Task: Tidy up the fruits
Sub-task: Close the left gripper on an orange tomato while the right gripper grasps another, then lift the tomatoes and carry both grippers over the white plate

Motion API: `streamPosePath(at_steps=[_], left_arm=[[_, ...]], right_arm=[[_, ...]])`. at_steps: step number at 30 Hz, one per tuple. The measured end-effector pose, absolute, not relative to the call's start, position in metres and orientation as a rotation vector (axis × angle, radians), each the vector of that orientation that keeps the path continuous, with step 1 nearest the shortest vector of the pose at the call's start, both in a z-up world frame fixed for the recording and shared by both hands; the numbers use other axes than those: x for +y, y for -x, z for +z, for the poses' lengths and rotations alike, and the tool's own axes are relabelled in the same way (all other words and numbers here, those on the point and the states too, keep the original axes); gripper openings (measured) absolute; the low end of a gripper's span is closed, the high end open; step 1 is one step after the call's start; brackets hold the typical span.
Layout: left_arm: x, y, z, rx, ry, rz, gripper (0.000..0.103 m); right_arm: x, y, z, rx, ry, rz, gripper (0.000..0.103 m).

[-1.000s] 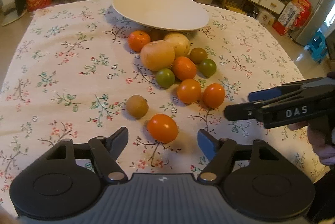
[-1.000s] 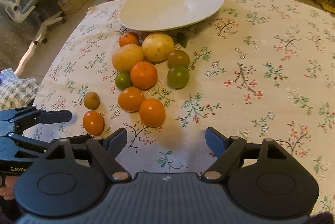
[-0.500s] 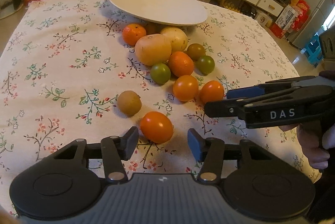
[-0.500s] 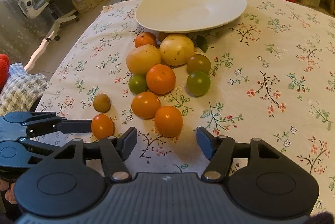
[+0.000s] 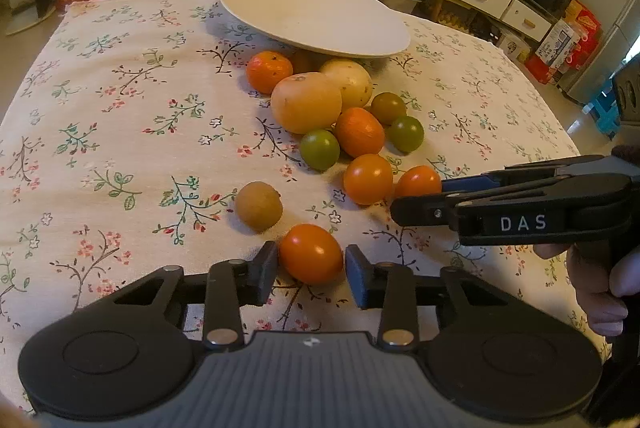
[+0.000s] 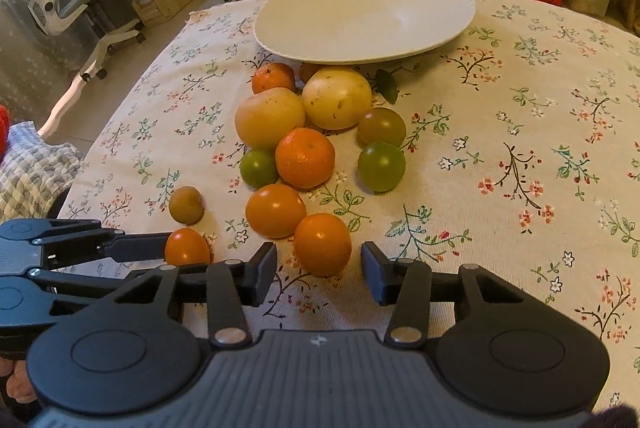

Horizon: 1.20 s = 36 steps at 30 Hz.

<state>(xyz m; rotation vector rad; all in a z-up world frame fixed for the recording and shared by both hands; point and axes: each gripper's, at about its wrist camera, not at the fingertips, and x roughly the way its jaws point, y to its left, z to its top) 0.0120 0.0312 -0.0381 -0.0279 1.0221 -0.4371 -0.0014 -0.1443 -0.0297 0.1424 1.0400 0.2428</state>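
Our left gripper point(image 5: 311, 268) has just been closing; its fingers point(image 5: 265, 270) now press both sides of an orange tomato point(image 5: 311, 254) at lower centre. Our right gripper point(image 6: 319, 270) has also been closing, a second tomato point(image 6: 322, 243) between its fingers, gaps still showing either side. The other fruits point(image 6: 305, 157) cluster mid-frame below the white plate point(image 6: 448, 11), on the floral cloth point(image 6: 520, 107).

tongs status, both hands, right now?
Left tongs: just been closing, now gripping the nearest orange tomato.
Right tongs: just been closing, open; second orange tomato between the pads, gaps either side.
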Motion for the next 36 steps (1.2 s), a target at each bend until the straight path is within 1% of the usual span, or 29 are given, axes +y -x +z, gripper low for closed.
streamPosePath(at_steps=[14, 36], left_arm=[[0.0315, -0.012, -0.0382, 1.022, 0.027, -0.436, 0.013], [0.0303, -0.0138, -0.033, 1.022, 0.025, -0.444, 0.012]], right_arm=[[-0.1465, -0.0006, -0.031, 1.035, -0.154, 0.231, 0.028], [-0.1452, 0.0035, -0.022, 1.018, -0.139, 0.244, 0.027]])
